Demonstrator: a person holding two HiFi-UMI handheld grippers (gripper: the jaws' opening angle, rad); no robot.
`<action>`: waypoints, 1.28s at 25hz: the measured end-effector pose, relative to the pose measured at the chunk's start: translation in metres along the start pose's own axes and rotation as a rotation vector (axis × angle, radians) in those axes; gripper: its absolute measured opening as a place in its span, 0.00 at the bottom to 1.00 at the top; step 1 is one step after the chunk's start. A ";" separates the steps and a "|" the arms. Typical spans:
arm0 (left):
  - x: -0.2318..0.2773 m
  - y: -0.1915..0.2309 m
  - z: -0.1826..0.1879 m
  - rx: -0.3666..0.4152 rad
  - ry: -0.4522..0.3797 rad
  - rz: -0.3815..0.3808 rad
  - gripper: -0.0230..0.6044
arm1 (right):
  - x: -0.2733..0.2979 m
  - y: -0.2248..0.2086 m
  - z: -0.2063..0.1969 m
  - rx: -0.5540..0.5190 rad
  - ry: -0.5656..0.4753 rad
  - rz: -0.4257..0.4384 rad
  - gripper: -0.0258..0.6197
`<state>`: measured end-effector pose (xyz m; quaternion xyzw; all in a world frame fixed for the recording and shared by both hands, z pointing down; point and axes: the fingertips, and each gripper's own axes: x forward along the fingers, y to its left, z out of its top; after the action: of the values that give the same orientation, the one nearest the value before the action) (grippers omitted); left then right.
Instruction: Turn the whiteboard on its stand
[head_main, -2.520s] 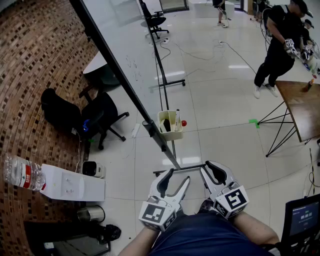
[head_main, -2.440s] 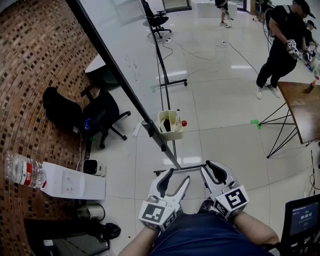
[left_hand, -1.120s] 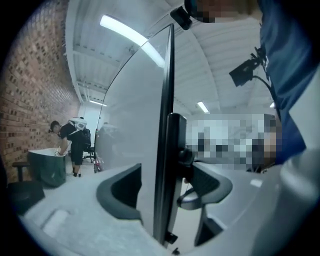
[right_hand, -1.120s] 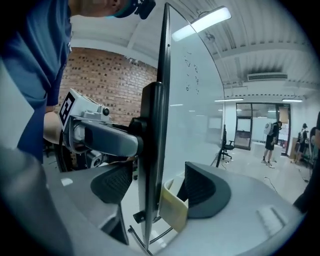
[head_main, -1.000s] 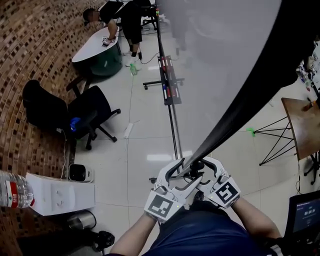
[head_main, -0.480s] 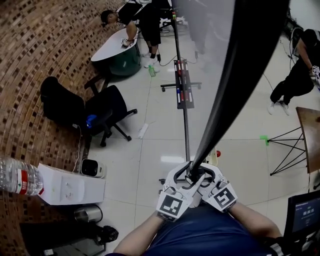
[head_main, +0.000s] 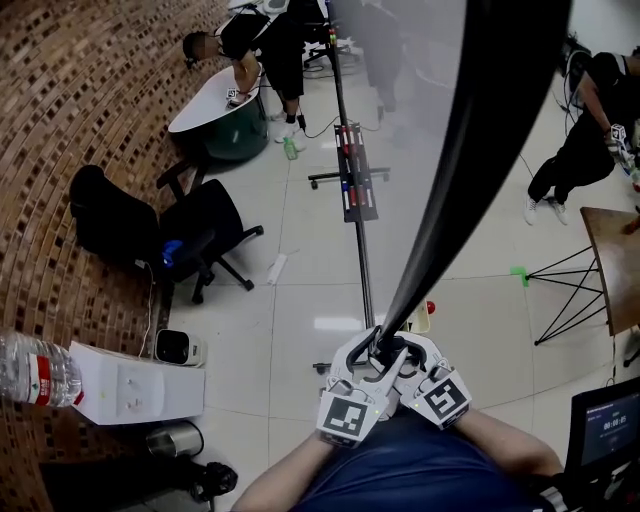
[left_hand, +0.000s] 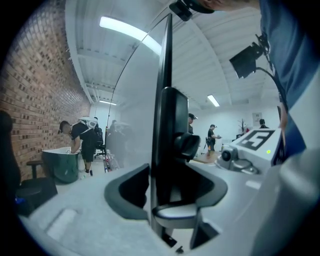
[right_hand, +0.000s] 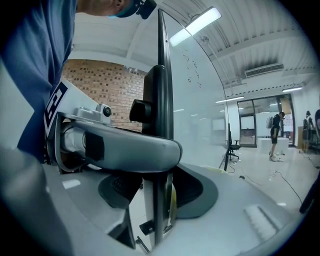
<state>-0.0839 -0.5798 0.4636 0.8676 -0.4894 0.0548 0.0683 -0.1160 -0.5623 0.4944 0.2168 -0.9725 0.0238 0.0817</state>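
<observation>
The whiteboard (head_main: 420, 110) hangs tilted over me, its black frame edge (head_main: 470, 150) running down to my hands. Both grippers meet at its lower end. My left gripper (head_main: 368, 352) has the frame (left_hand: 165, 100) between its jaws, which are closing, and the pads look pressed on it. My right gripper (head_main: 402, 350) straddles the same frame (right_hand: 159, 90) from the other side; its jaws are closing too, with both pads against the edge. The left gripper's jaw (right_hand: 125, 145) crosses in front in the right gripper view.
The stand's rail with markers (head_main: 355, 185) runs across the floor. A black office chair (head_main: 200, 235) stands at the left, with a white box (head_main: 135, 385) and a water bottle (head_main: 30, 365). People (head_main: 260, 50) (head_main: 580, 120) stand at the back. A wooden table (head_main: 615, 260) is at the right.
The board swung from leaning off to the left to hanging over my hands. Both grippers rose from waist height, came together at the frame's lower end and closed round it.
</observation>
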 end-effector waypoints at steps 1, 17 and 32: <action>0.001 0.000 0.000 -0.001 -0.003 0.003 0.39 | -0.001 -0.001 0.000 0.002 0.004 -0.019 0.33; -0.019 -0.021 -0.011 -0.049 -0.016 0.022 0.37 | -0.020 0.020 -0.014 0.062 0.019 -0.125 0.29; -0.066 -0.040 -0.012 -0.069 -0.014 0.093 0.35 | -0.035 0.066 -0.021 0.026 0.018 -0.138 0.29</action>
<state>-0.0834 -0.5017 0.4621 0.8413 -0.5315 0.0350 0.0924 -0.1096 -0.4863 0.5084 0.2841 -0.9541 0.0328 0.0888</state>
